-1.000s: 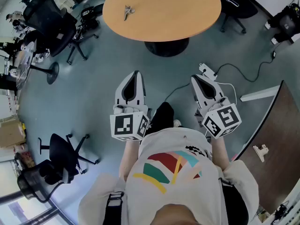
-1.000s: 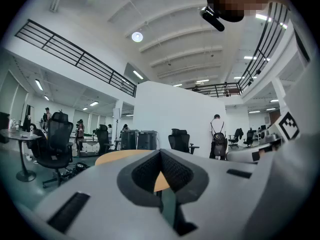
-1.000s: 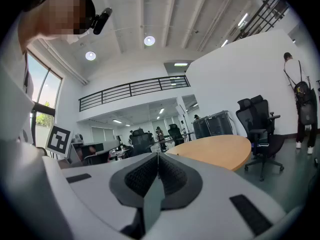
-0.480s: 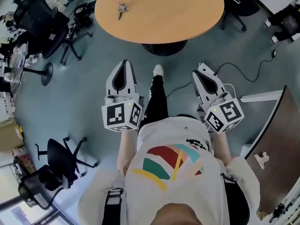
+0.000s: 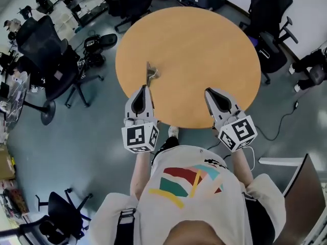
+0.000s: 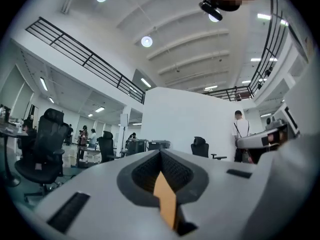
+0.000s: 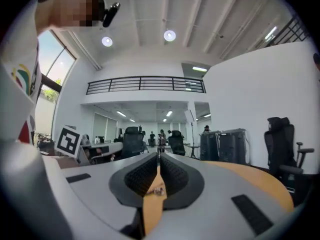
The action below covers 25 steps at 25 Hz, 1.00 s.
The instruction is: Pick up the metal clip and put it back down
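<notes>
Grey, ribbed-lined jaws on the left gripper (image 5: pixel 144 89) are pressed together at the tips with nothing between them, as its own view confirms. The right gripper (image 5: pixel 209 91) is likewise fully closed and empty. Both grippers point roughly level across the near rim of the round wooden table (image 5: pixel 204 45), well apart from each other. The metal clip (image 5: pixel 152 74) lies on the tabletop just ahead of the left gripper, towards the table's left side, untouched. Beyond the table stand office chairs (image 5: pixel 48 50) on a grey-green floor. Assessment: the pick-up has not begun. The principal hazard is arriving with closed jaws, which would shove the clip along the smooth top rather than take it. A low, level approach could skate it towards the nearby edge and onto the floor. A grip on one wire handle alone might let it swing or slip out.
</notes>
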Tool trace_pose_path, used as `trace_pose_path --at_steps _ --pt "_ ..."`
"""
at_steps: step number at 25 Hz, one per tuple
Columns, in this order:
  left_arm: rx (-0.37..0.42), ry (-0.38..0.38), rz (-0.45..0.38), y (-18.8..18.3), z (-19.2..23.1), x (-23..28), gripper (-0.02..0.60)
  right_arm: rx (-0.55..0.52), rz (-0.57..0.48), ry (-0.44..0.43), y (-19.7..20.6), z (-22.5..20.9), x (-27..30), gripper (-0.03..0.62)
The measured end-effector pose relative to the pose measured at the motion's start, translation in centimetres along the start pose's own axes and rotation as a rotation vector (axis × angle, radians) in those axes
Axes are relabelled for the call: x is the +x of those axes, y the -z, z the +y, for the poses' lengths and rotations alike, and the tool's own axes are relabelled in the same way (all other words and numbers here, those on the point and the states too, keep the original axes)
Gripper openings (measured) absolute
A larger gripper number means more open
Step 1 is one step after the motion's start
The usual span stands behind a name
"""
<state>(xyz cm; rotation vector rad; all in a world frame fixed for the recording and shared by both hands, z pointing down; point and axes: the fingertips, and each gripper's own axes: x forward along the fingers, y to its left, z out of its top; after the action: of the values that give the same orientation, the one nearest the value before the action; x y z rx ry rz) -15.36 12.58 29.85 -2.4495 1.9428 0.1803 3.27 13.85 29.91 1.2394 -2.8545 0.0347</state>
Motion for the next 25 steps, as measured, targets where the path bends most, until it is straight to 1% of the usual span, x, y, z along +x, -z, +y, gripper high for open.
trace_pose_path --at_steps 2,3,4,6,8,10,12,14,16,17,18,19,21,22,23,25 --pt "0.013 0.004 -0.03 -1.9 3.9 7.1 0.043 -0.011 -0.061 -0.057 -3.6 -2.3 7.6 0.015" --pt "0.016 0.0 -0.039 -2.5 5.6 10.1 0.042 -0.019 -0.08 -0.084 -4.8 -3.1 10.9 0.017" --pt "0.015 -0.007 -0.042 -2.8 7.3 12.3 0.042 -0.023 -0.086 -0.104 -5.3 -3.7 13.7 0.017" --pt "0.004 -0.024 -0.031 -2.5 10.3 15.8 0.043 -0.007 -0.069 -0.119 -5.0 -4.9 18.5 0.027" --pt "-0.012 -0.034 -0.016 -2.0 13.1 19.0 0.042 0.039 -0.053 -0.115 -4.4 -6.6 22.8 0.097" --pt "-0.032 -0.043 -0.001 -1.5 15.2 21.5 0.043 0.071 -0.052 -0.108 -4.2 -8.1 25.8 0.124" --pt "-0.062 -0.041 0.022 -0.6 16.0 23.6 0.041 0.073 -0.04 -0.103 -3.7 -9.6 27.4 0.127" --pt "-0.093 -0.035 0.059 0.4 15.8 25.4 0.042 0.068 -0.005 -0.098 -2.8 -11.5 28.1 0.127" --pt "-0.088 -0.036 0.093 1.3 15.2 27.0 0.042 0.044 0.038 -0.1 -1.5 -13.3 28.7 0.131" --pt "-0.079 -0.037 0.098 1.7 15.0 27.6 0.043 0.024 0.059 -0.11 -0.7 -14.0 29.2 0.146" --pt "-0.072 -0.04 0.099 2.1 14.9 28.1 0.043 -0.002 0.079 -0.13 0.3 -14.2 29.9 0.179" --pt "-0.07 -0.047 0.104 2.8 15.0 28.2 0.042 -0.037 0.1 -0.16 1.4 -14.0 30.7 0.234" --pt "-0.079 -0.071 0.13 4.4 15.6 27.8 0.042 -0.16 0.158 -0.249 3.9 -12.7 32.3 0.322" --pt "-0.088 -0.085 0.147 5.3 16.0 27.5 0.042 -0.223 0.21 -0.303 5.4 -11.8 33.0 0.328" --pt "-0.096 -0.098 0.163 6.1 16.4 27.2 0.043 -0.255 0.263 -0.359 6.9 -10.8 33.6 0.328" --pt "-0.105 -0.12 0.192 7.5 17.2 26.8 0.042 -0.243 0.322 -0.469 9.4 -8.8 35.0 0.328"
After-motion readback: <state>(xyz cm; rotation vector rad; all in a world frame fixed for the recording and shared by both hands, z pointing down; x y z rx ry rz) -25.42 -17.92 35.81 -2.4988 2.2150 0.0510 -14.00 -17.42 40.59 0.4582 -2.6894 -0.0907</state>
